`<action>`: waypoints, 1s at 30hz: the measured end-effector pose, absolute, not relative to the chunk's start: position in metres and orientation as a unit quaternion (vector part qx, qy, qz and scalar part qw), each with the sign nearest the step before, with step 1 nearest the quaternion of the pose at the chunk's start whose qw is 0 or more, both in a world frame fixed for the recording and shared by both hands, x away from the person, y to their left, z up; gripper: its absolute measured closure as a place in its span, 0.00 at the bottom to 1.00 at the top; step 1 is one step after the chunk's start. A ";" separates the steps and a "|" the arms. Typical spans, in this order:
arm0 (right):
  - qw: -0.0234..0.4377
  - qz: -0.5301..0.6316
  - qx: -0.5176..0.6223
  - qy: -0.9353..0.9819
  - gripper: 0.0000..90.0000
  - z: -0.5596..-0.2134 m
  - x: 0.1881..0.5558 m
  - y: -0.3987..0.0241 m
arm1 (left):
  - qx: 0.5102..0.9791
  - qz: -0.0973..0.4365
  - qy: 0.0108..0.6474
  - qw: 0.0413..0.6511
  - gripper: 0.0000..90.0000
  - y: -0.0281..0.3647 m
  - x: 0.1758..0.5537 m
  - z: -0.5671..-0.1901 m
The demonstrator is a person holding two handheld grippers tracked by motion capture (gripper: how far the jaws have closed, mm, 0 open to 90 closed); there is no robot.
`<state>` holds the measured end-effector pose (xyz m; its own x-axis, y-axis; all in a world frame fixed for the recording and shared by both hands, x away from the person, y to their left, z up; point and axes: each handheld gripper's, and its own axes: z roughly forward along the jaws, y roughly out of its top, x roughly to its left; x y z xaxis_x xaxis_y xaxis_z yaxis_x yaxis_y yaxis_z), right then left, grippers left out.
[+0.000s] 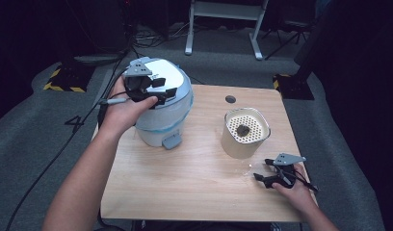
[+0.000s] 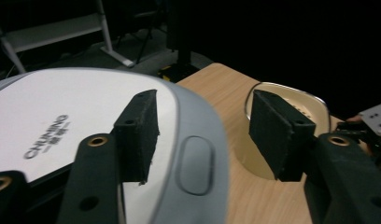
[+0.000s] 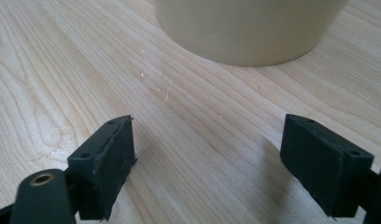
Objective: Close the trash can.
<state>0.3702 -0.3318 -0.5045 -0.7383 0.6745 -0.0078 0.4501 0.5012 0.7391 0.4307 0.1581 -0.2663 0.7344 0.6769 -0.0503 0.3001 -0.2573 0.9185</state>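
Note:
A white rice cooker (image 1: 161, 115) with a grey-rimmed lid (image 2: 62, 116) stands at the table's left, its lid down. My left gripper (image 1: 162, 91) hovers just above that lid, open, with nothing between its jaws (image 2: 205, 133); the lid's oval button (image 2: 196, 164) lies below them. A cream pot (image 1: 240, 147) holding a perforated insert with a dark lump (image 1: 242, 129) on it stands to the right. My right gripper (image 1: 262, 169) rests low on the table in front of that pot (image 3: 249, 28), open and empty (image 3: 209, 158).
The wooden table (image 1: 185, 183) has a round cable hole (image 1: 230, 99) at the back. A grey latch (image 1: 172, 141) juts from the cooker's front. On the floor behind stand a white frame (image 1: 223, 14) and a yellow-black striped base (image 1: 64, 79).

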 end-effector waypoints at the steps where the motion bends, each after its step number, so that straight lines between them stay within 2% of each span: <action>1: 0.149 0.375 0.330 0.853 0.20 -0.504 0.370 -0.332 | 0.774 0.180 0.311 0.521 0.44 0.156 0.427 -0.266; 13: 0.149 0.375 0.329 0.853 0.20 -0.504 0.370 -0.332 | 0.794 0.174 0.263 0.519 0.43 0.144 0.378 -0.284; 26: 0.149 0.375 0.329 0.853 0.20 -0.504 0.370 -0.332 | 0.809 0.152 0.262 0.503 0.42 0.145 0.364 -0.327; 30: 0.149 0.375 0.329 0.853 0.20 -0.504 0.370 -0.332 | 0.822 0.151 0.266 0.480 0.42 0.144 0.363 -0.347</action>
<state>0.3703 -0.3319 -0.5044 -0.7386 0.6741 -0.0071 0.4503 0.5011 0.7390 0.3634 0.1440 -0.3474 0.8123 0.5832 -0.0074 0.2928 -0.3968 0.8700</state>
